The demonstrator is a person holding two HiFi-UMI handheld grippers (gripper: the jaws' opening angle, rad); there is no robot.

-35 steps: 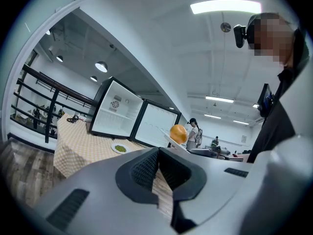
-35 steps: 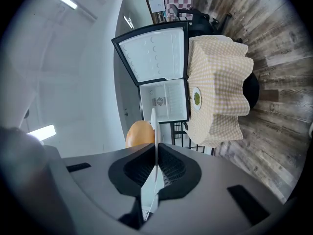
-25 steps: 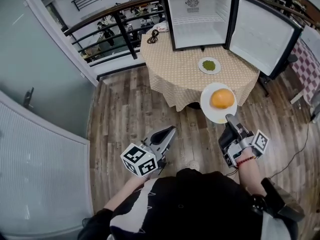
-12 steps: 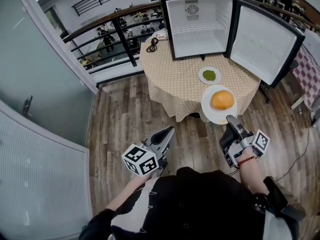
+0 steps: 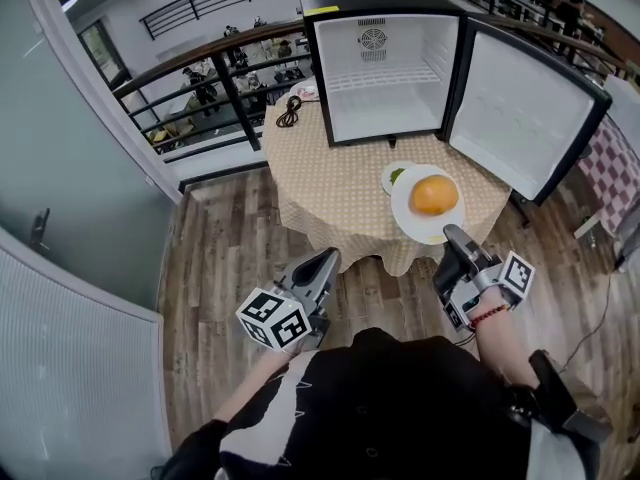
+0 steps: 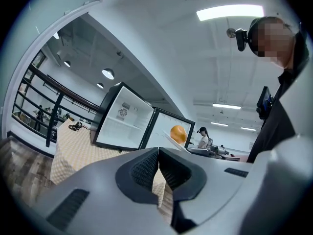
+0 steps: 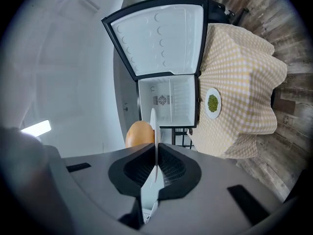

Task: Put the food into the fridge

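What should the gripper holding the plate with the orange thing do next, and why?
Probably carry the plate forward, kept level, toward the open fridge. The right gripper has its jaws clamped on the plate's rim, the round orange food sits loose on top, and the fridge stands with its door wide and its inside looking empty.

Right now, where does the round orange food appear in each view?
Head view: round orange food, right of centre, on the white plate gripped by the right gripper.
Left gripper view: the food, just right of centre, against the open fridge.
Right gripper view: the food, left of centre, above the jaws.
Shared landmark: the open fridge.
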